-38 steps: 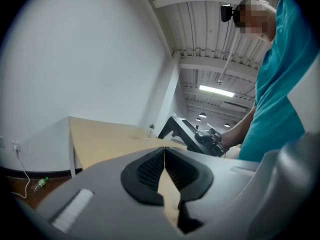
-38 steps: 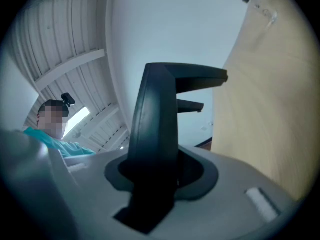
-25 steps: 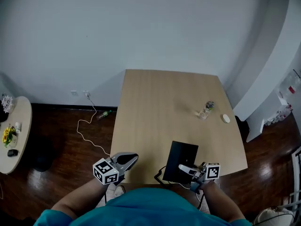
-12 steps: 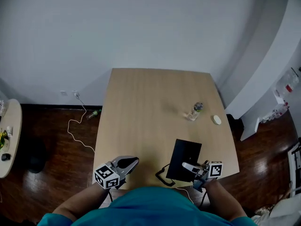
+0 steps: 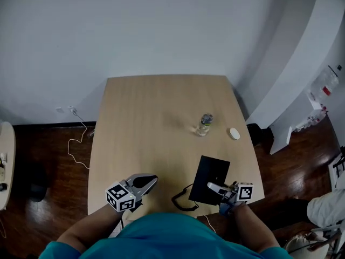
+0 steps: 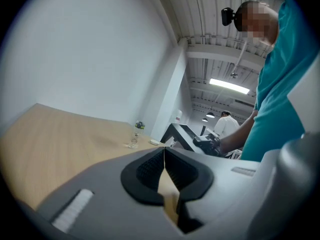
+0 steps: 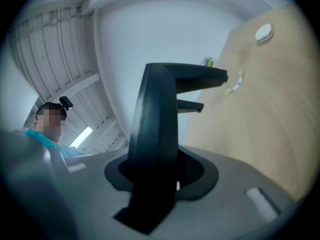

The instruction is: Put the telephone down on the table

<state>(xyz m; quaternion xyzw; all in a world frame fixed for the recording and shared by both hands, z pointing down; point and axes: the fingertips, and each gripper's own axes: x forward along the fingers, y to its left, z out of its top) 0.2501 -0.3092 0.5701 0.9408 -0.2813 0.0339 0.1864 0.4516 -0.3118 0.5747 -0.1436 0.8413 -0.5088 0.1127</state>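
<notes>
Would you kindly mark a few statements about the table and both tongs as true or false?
1. The right tongs grip the black telephone. True.
2. A white round object lies on the table, to the right of the bottle in the head view. True.
3. The left tongs hold the bottle. False: they are shut and empty.
4. The bottle lies on its side. False: it stands upright.

Head camera is looking steeply down over the whole worktop [image 5: 151, 123]. Gripper cameras are sitting low, looking close along their jaws across it; all three are sharing the bottle [image 5: 204, 124].
</notes>
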